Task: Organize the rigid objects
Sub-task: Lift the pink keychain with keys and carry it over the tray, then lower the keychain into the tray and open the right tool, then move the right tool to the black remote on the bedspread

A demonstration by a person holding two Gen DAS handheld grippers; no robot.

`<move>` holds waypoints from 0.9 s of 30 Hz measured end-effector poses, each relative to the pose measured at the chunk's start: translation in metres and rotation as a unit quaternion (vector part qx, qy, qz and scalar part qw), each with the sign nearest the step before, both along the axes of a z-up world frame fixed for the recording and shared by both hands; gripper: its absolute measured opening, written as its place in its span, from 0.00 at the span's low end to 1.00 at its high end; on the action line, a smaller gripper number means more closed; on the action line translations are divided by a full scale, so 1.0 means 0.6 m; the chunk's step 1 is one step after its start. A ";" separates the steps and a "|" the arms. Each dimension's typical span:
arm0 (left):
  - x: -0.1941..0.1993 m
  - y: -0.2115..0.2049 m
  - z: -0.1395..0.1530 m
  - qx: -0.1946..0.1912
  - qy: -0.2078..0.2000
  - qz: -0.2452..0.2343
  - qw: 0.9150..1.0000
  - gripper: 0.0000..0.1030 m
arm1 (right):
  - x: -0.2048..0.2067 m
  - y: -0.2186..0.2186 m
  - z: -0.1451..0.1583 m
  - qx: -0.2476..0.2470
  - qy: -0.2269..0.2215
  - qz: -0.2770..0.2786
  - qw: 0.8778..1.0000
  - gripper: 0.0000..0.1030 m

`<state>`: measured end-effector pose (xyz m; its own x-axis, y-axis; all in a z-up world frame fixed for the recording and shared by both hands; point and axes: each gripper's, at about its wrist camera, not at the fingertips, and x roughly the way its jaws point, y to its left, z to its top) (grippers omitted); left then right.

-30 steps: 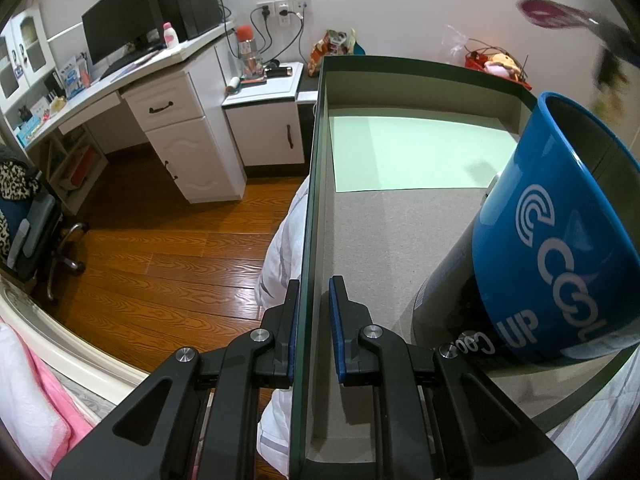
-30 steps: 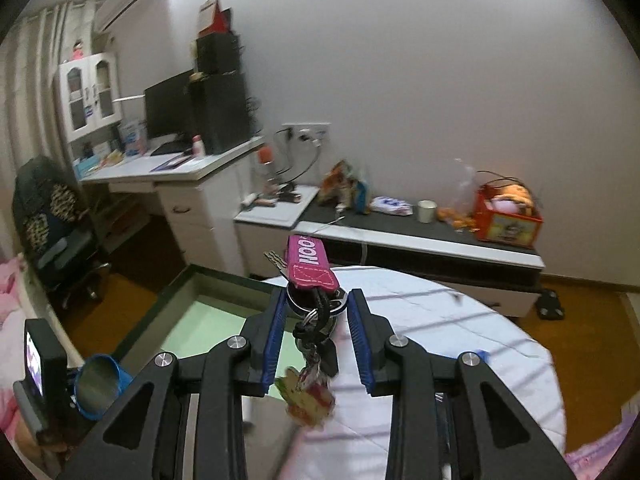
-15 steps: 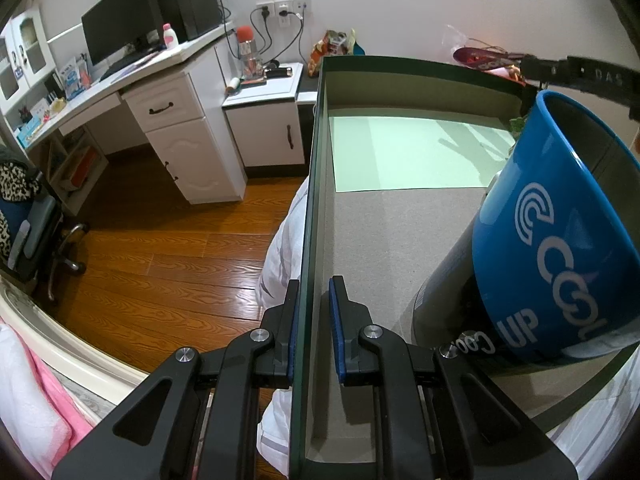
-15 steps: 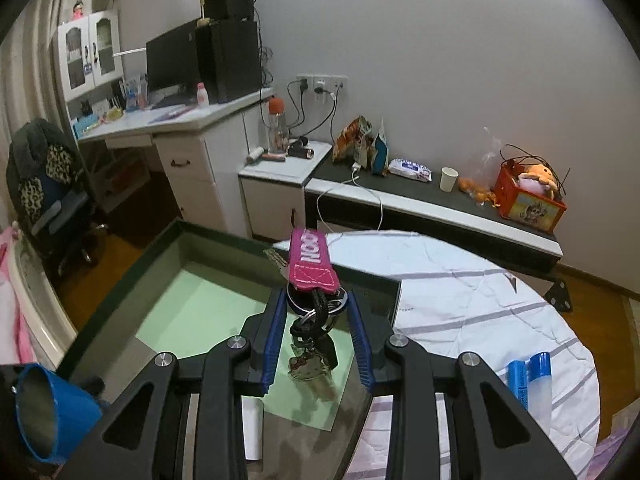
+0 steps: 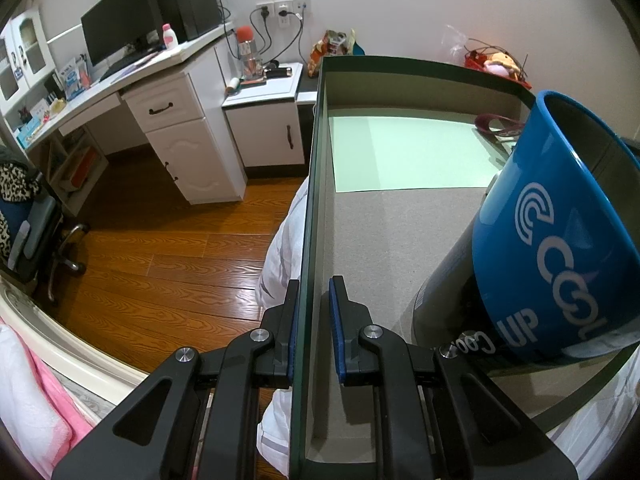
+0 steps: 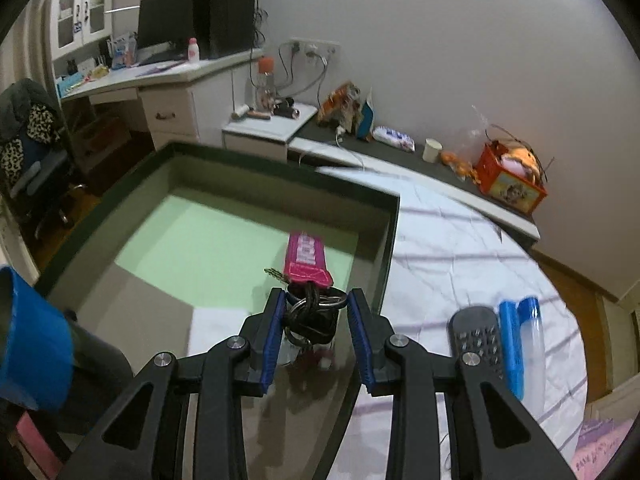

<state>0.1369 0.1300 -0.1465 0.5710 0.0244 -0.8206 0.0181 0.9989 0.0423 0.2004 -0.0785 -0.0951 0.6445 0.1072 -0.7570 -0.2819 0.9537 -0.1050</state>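
Note:
A dark green box (image 5: pixel 308 216) with a grey floor and a pale green sheet (image 5: pixel 404 152) lies on the bed. My left gripper (image 5: pixel 314 332) is shut on the box's left wall. A blue "COOL UP" mug (image 5: pixel 560 232) sits on a dark can inside the box. My right gripper (image 6: pixel 316 316) is open over the box's right side, jaws wide around a bunch of keys (image 6: pixel 312 312) with a pink tag (image 6: pixel 306 258) that rests on the green sheet (image 6: pixel 208 248). The tag also shows in the left wrist view (image 5: pixel 496 124).
A black remote (image 6: pixel 478 340) and a blue-capped bottle (image 6: pixel 520 340) lie on the white bedsheet right of the box (image 6: pixel 388 240). A white desk (image 5: pixel 160 92), low cabinet (image 5: pixel 264 120) and wooden floor are to the left. An office chair (image 5: pixel 24 216) stands far left.
My right gripper came down into the box with the keys and opened; the pink tag now lies flat on the green sheet. The left gripper has not moved.

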 end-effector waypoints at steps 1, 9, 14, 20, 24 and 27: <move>0.001 -0.001 -0.001 0.000 0.001 0.001 1.000 0.11 | -0.005 -0.003 -0.001 0.003 -0.003 0.000 1.000 0.32; 0.001 -0.001 0.001 0.001 0.000 0.001 1.000 0.11 | -0.035 -0.014 0.027 0.018 -0.035 -0.010 0.999 0.45; 0.001 -0.001 0.001 0.002 0.000 0.001 1.000 0.11 | -0.041 -0.020 0.041 0.029 -0.045 -0.015 0.998 0.45; 0.002 -0.002 0.001 0.003 0.000 0.000 1.000 0.12 | -0.063 -0.041 0.061 0.046 -0.068 -0.031 0.996 0.68; 0.000 0.000 0.003 0.003 0.000 0.000 1.000 0.12 | -0.091 -0.081 0.086 0.061 -0.099 -0.043 0.992 0.76; 0.001 -0.001 0.002 0.003 0.000 0.000 1.000 0.12 | -0.105 -0.129 0.101 0.065 -0.114 -0.072 0.989 0.78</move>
